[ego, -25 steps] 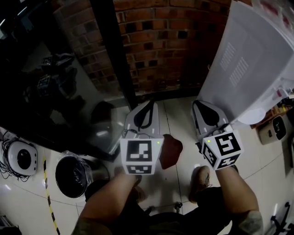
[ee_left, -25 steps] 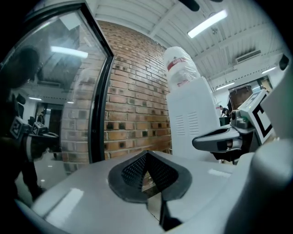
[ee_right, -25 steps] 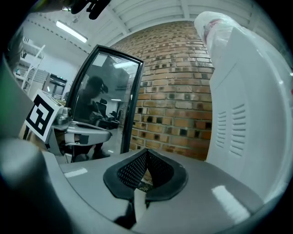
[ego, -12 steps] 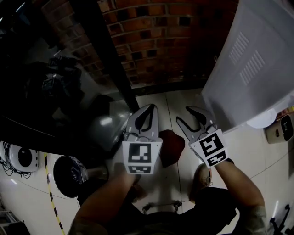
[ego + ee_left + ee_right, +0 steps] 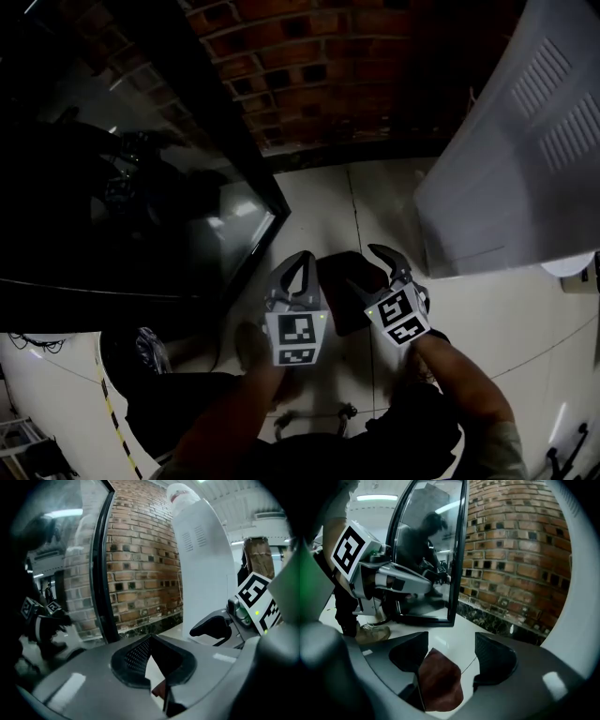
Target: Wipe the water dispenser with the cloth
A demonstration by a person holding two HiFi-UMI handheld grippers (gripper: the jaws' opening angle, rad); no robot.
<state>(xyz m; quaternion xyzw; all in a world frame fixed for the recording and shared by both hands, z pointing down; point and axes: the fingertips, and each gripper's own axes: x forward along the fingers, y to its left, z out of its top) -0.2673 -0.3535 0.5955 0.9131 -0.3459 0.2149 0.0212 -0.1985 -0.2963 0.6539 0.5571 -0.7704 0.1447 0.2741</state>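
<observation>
Two claws hang low over the tiled floor (image 5: 323, 202), because the dark red cloth (image 5: 339, 302) lies crumpled there. It sits near the foot of the white water dispenser (image 5: 511, 169), just off the corner of the black-framed glass panel (image 5: 141, 206). Your right claw (image 5: 362, 267) has just been opening and stands spread wide. The cloth is in line between its jaws but not yet pinched. Your left claw (image 5: 302, 255) sits beside it, tips together on nothing. Wiping likely waits on the pickup.
</observation>
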